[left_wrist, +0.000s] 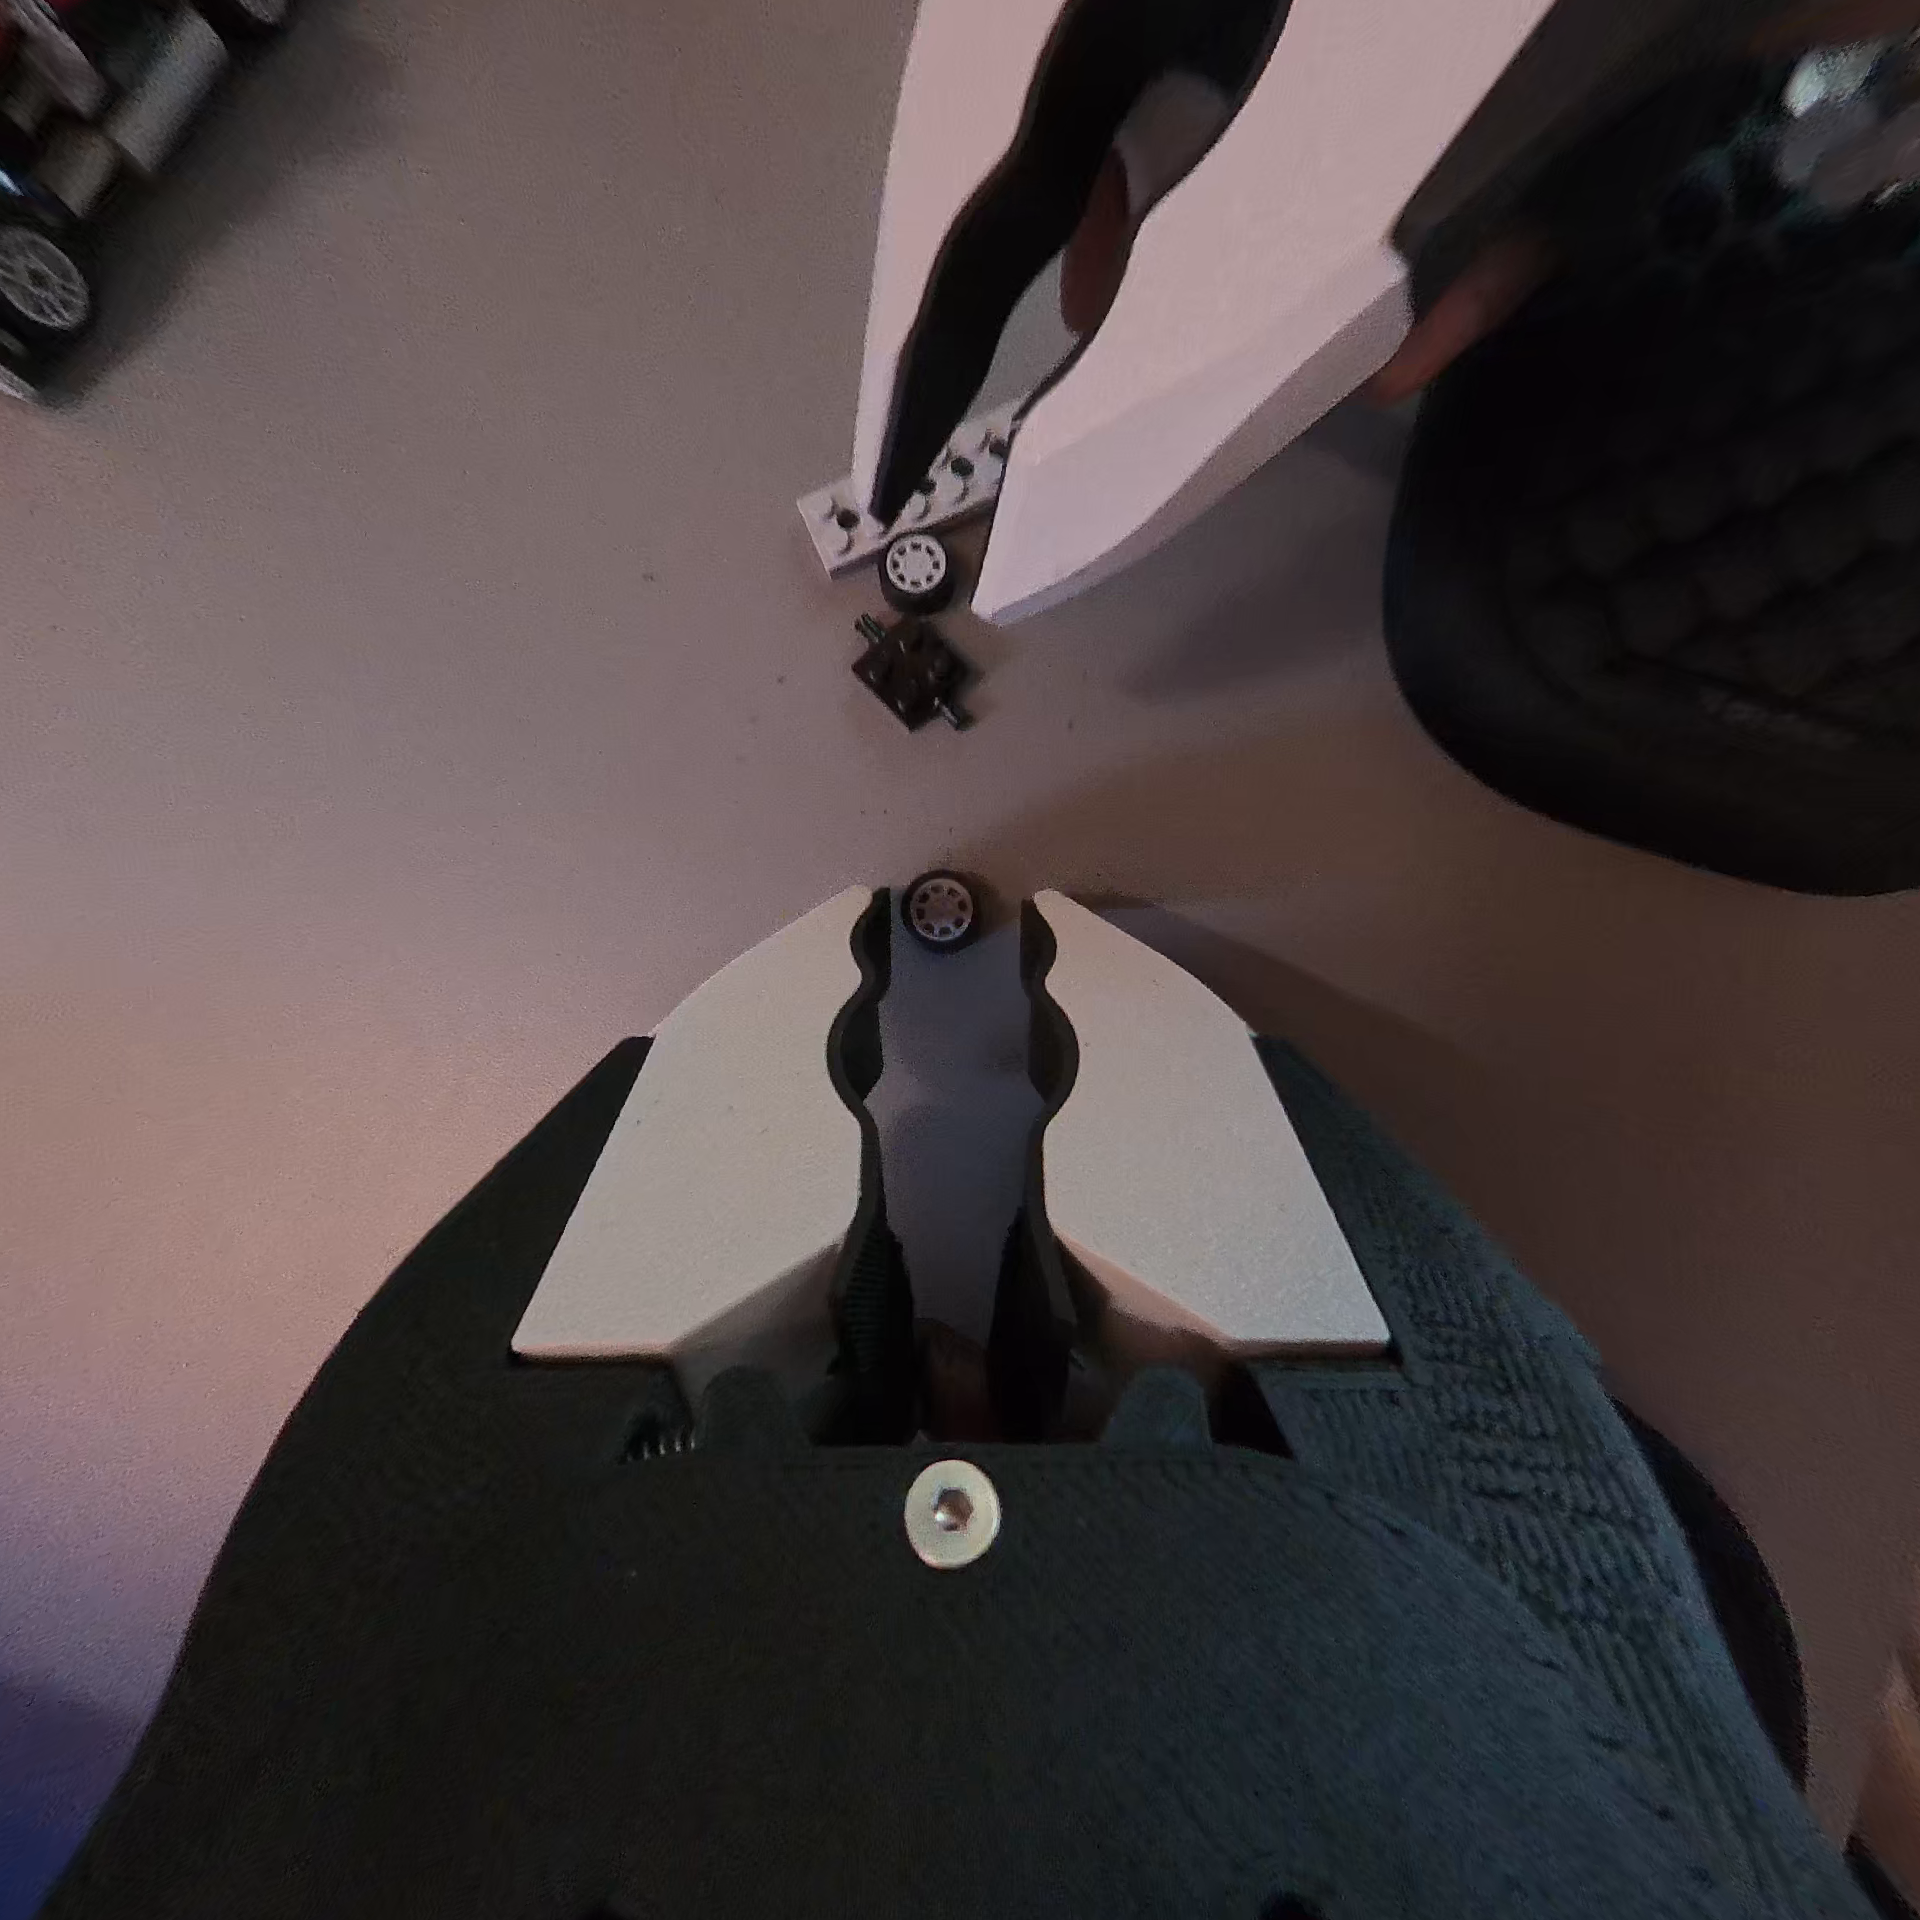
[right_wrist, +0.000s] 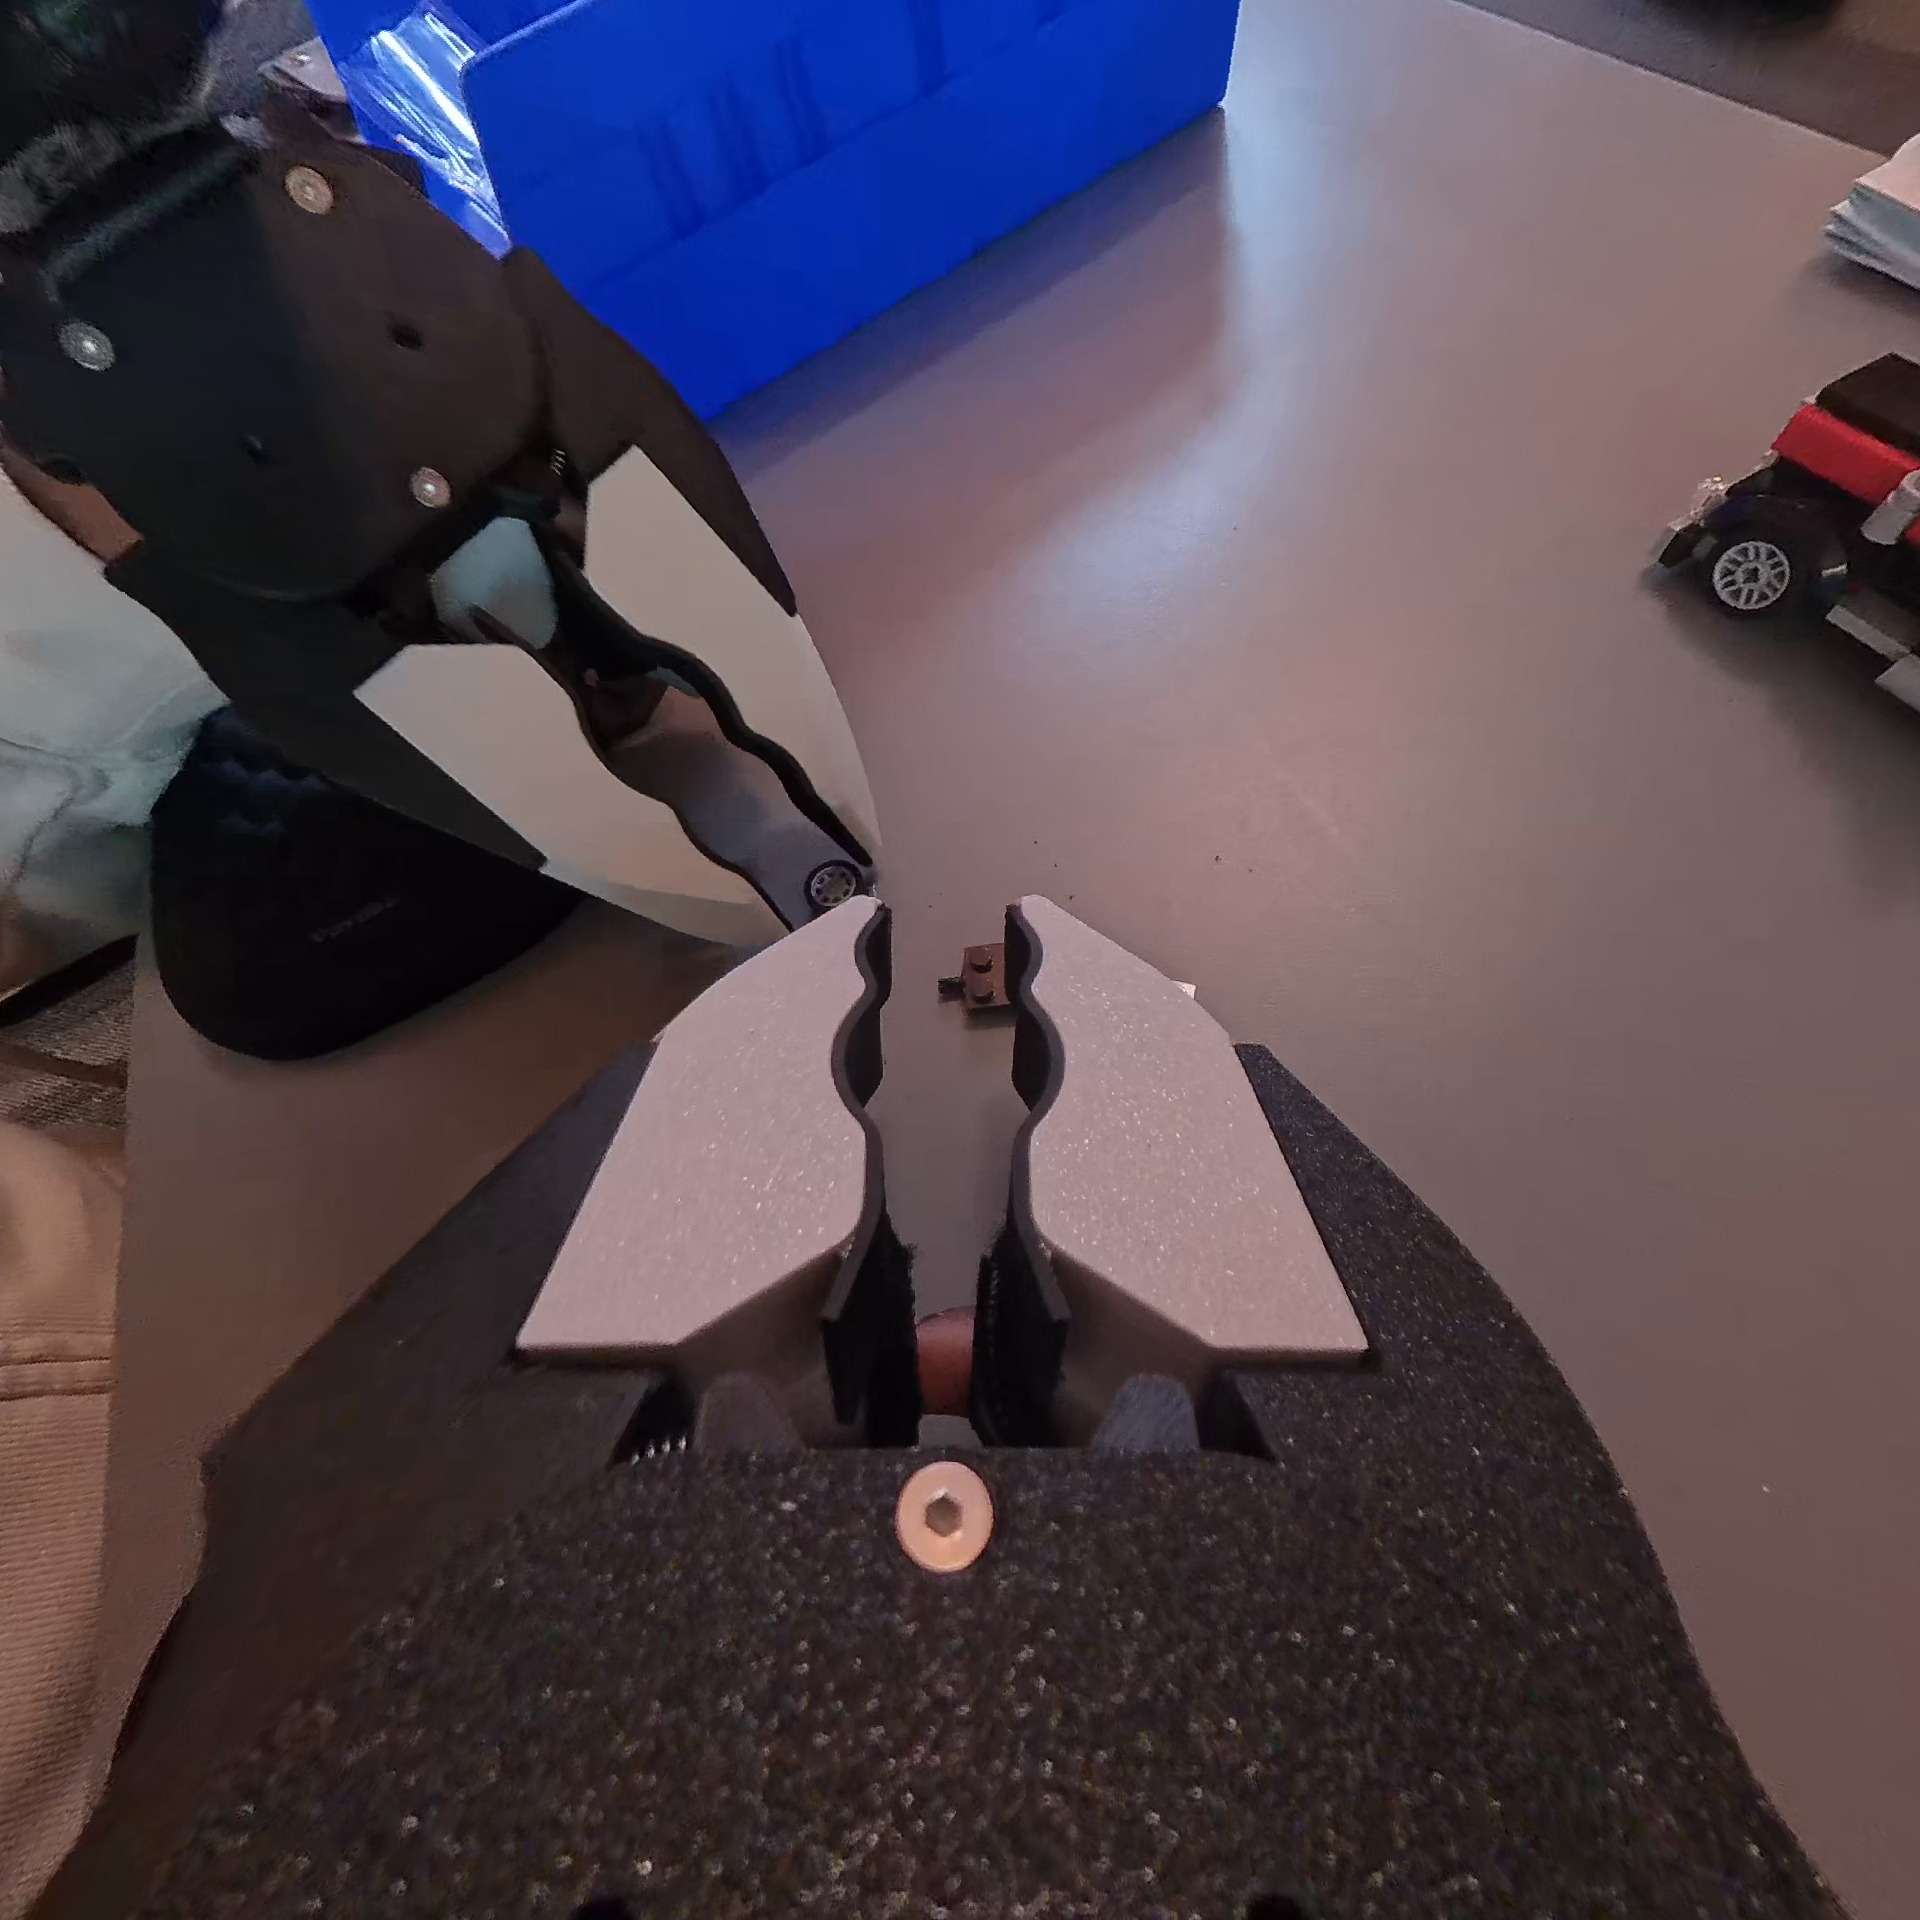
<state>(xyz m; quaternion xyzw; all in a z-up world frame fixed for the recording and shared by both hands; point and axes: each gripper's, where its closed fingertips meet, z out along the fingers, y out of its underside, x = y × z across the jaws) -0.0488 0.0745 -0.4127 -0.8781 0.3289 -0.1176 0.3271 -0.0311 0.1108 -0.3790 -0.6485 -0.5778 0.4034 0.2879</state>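
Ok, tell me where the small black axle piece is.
The black axle piece lies on the table in the left wrist view, centre, just below the wheel beside the white plate, ahead of the left gripper.

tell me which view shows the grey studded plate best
The left wrist view: the grey studded plate lies on the table under the right tool, its studs visible. The right wrist view shows only a pale corner past that tool's finger.
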